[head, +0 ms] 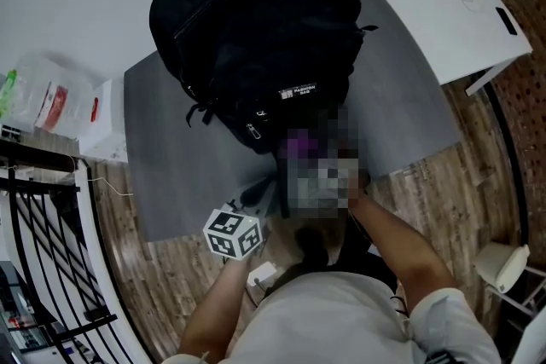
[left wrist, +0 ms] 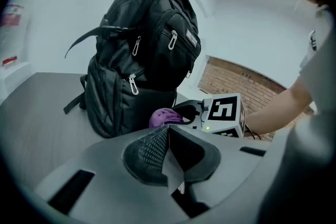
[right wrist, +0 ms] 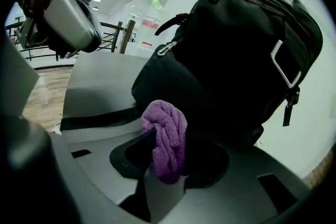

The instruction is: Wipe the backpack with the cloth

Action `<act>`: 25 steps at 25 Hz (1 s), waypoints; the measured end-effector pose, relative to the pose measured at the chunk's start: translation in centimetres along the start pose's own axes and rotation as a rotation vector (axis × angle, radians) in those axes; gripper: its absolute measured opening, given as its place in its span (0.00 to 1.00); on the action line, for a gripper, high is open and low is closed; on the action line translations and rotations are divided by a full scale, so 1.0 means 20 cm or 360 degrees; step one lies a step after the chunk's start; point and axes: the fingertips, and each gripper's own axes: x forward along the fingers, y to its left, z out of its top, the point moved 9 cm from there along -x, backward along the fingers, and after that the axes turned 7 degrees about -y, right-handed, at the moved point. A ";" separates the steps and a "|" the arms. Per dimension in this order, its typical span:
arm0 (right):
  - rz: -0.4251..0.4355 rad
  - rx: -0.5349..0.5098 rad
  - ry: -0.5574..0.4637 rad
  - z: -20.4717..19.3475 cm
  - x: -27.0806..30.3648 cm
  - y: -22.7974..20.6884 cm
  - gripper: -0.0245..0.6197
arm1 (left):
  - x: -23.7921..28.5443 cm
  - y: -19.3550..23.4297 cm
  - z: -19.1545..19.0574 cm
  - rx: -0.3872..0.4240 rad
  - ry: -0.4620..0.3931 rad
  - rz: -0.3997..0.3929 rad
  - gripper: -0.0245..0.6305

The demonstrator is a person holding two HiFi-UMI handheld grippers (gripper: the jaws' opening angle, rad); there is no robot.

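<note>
Gripping the purple cloth (right wrist: 165, 122) — right gripper (right wrist: 165, 136) clamped on it beside the black backpack (right wrist: 236, 50).
The left gripper (left wrist: 169, 140) — jaws pressed together, empty.

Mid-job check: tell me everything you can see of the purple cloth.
The purple cloth looks like soft terry, bunched into a thick twisted wad. The right tool is shut on it, jaws pinching its lower half while the top bulges above them. It sits at the lower front of the black backpack; contact is unclear.

backpack (head: 256, 30) on grey table (head: 171, 149) | purple cloth (head: 299, 148) at its base
</note>
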 end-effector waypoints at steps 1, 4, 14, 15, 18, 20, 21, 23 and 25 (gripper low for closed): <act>-0.0025 0.0019 0.0024 -0.03 -0.01 -0.03 0.29 | 0.03 -0.01 0.00 0.0003 0.0006 -0.0017 0.05; -0.0091 0.0085 0.0082 -0.12 -0.04 -0.12 0.29 | 0.11 -0.05 0.02 0.0015 0.0022 -0.0066 0.05; -0.0251 0.0248 0.0162 -0.32 -0.15 -0.35 0.29 | 0.31 -0.19 0.10 0.0068 0.0041 -0.0200 0.05; -0.0261 0.0253 0.0161 -0.33 -0.16 -0.36 0.29 | 0.32 -0.20 0.11 0.0074 0.0039 -0.0208 0.05; -0.0307 0.0286 0.0159 -0.37 -0.21 -0.41 0.29 | 0.34 -0.24 0.15 0.0090 0.0030 -0.0229 0.05; -0.0350 0.0323 0.0150 -0.39 -0.26 -0.45 0.29 | 0.36 -0.26 0.18 0.0100 0.0014 -0.0241 0.05; -0.0373 0.0339 0.0137 -0.39 -0.29 -0.48 0.29 | 0.37 -0.28 0.20 0.0108 0.0001 -0.0245 0.05; -0.0414 0.0367 0.0089 -0.39 -0.34 -0.55 0.29 | 0.39 -0.31 0.26 0.0122 -0.0035 -0.0245 0.05; -0.0443 0.0397 0.0026 -0.37 -0.41 -0.61 0.29 | 0.39 -0.37 0.32 0.0140 -0.0075 -0.0243 0.05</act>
